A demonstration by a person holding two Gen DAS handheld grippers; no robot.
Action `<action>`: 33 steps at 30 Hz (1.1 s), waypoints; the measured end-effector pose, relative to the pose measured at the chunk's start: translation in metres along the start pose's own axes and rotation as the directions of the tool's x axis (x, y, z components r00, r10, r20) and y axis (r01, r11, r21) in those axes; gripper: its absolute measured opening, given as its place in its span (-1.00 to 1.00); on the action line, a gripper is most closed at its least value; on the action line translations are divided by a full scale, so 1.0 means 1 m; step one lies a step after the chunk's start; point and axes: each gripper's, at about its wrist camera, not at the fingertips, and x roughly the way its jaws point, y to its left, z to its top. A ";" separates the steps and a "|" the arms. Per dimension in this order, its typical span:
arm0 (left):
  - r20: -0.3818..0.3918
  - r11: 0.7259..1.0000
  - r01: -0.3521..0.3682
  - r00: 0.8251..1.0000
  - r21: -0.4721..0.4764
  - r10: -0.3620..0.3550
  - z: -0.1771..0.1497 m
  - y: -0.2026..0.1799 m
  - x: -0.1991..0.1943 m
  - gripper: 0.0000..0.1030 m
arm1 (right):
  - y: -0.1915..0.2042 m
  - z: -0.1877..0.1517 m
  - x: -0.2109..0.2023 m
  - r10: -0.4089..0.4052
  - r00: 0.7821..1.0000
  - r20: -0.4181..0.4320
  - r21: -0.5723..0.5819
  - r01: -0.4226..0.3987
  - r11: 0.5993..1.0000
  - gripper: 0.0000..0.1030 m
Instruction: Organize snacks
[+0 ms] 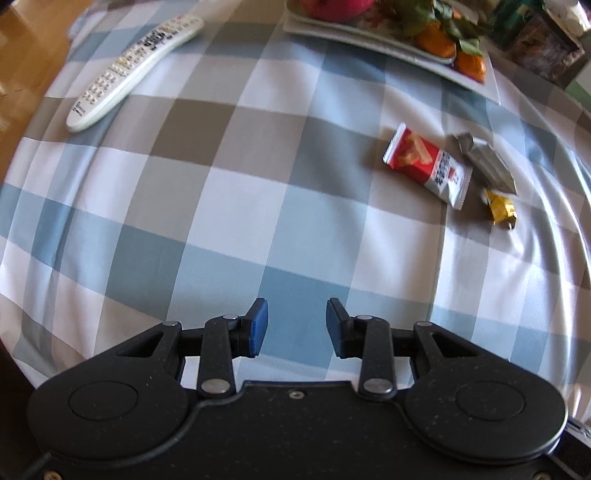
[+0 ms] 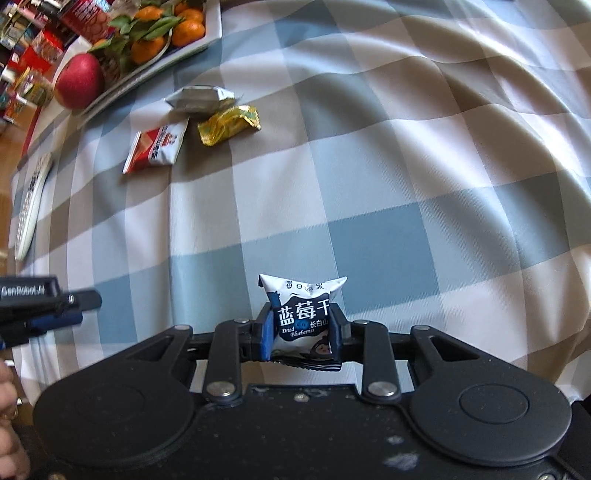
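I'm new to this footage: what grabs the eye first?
The white-and-navy dried blueberry packet pinched in the right gripper above the checked tablecloth. Beyond it three loose snacks cluster: red-and-white, silver, gold, beside the fruit tray. The left gripper hangs open and empty.

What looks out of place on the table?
The remote control lies on the checked tablecloth among the food items, well apart from the three loose snack packets: red-and-white, silver, gold. Nothing is spilled or torn. The right gripper holds a blueberry packet.
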 end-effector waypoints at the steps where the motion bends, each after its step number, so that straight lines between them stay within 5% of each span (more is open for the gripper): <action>1: 0.010 1.000 0.005 1.000 -0.010 -0.005 -0.001 0.001 -0.001 -0.13 | 0.001 -0.001 -0.002 0.001 1.000 0.001 0.006 -0.001 1.000 -0.41; 7: 0.035 0.997 0.079 0.996 -0.022 -0.078 -0.003 0.000 0.000 -0.13 | -0.001 0.001 -0.010 0.025 1.000 -0.001 0.019 -0.025 0.999 -0.41; 22: 0.104 0.998 -0.056 0.993 0.011 0.054 0.075 -0.083 0.007 -0.11 | -0.005 0.005 -0.019 0.085 0.996 -0.004 0.031 -0.085 0.996 -0.41; 33: 0.113 0.998 -0.058 0.992 0.001 0.058 0.117 -0.106 0.030 -0.09 | -0.009 0.010 -0.023 0.138 0.990 -0.011 0.071 -0.137 0.988 -0.41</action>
